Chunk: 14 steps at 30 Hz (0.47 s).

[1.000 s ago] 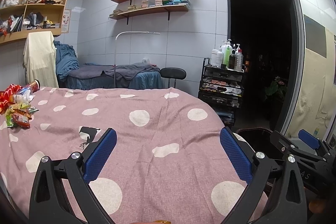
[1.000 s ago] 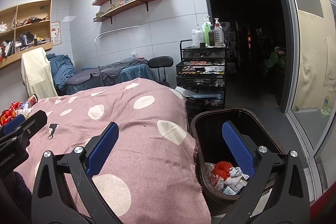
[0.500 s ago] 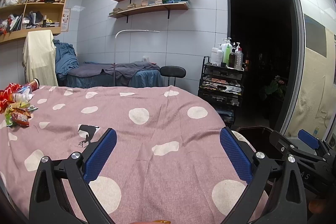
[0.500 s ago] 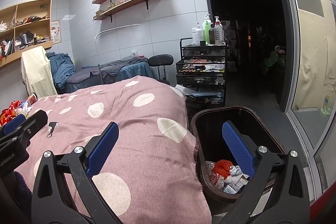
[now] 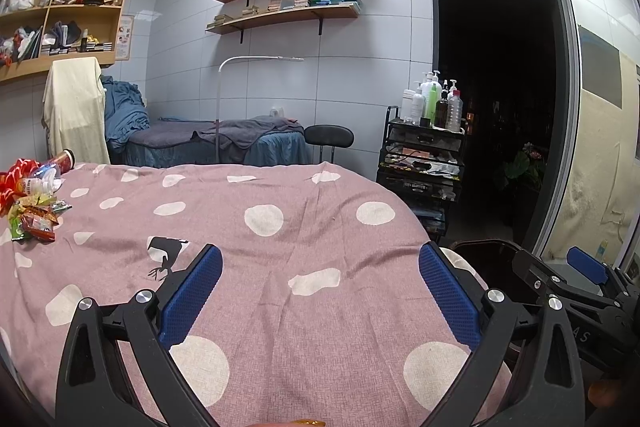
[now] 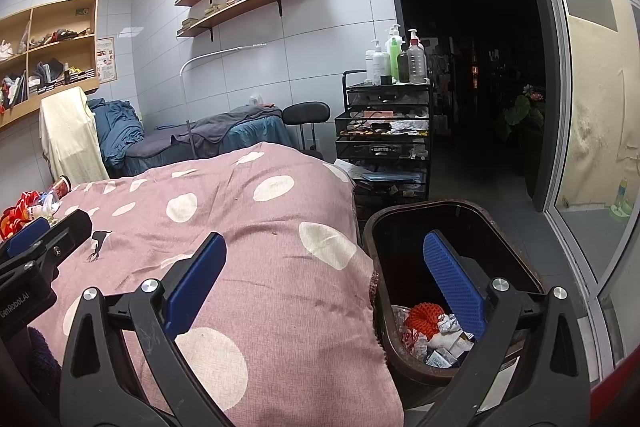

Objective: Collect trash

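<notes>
A heap of trash [image 5: 30, 197], made of colourful snack wrappers, a plastic bottle and a red can, lies at the far left of the pink dotted bed cover [image 5: 280, 227]; in the right wrist view this trash heap [image 6: 28, 207] shows at the left edge. A dark trash bin [image 6: 460, 223] stands on the floor right of the bed, holding crumpled paper and an orange net. My left gripper [image 5: 320, 291] hovers open over the cover, empty. My right gripper [image 6: 320, 279] is open and empty, its right finger over the bin.
A black trolley [image 6: 384, 131] with bottles on top stands beyond the bed's right corner, next to a dark doorway. A second bed [image 5: 216, 143], a black stool [image 5: 329, 138] and a floor lamp sit at the back wall. A glass partition [image 6: 592, 107] runs on the right.
Both views have shifted slightly, with the bed cover sitting a little lower in frame. Both grippers stay open and empty. The trash and the bin have not moved.
</notes>
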Motion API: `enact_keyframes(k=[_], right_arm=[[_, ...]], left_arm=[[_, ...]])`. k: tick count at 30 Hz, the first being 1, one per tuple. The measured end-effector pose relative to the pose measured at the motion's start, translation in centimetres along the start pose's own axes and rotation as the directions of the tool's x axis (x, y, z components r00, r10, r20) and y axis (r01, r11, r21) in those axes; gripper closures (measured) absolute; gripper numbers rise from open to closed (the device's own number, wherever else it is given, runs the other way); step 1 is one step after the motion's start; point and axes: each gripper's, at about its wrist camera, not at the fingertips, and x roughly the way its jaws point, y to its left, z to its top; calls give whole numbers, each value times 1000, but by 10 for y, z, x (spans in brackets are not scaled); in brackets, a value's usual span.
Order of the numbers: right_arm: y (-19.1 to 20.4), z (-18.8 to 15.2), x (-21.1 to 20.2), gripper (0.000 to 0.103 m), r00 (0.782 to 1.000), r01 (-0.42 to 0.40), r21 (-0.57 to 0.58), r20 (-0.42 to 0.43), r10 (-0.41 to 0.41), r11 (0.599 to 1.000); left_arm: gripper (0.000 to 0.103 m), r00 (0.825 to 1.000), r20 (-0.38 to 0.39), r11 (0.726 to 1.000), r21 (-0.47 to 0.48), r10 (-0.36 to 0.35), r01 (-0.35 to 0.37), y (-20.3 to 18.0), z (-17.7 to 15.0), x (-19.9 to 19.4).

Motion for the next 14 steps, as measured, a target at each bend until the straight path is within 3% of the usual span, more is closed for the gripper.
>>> enact_keyframes(k=[14], right_arm=[[0,0,3,5,1000,4,0,-3,-4,1000]], left_arm=[[5,1000,0,1000,-5,9,-9,3,-3,3]])
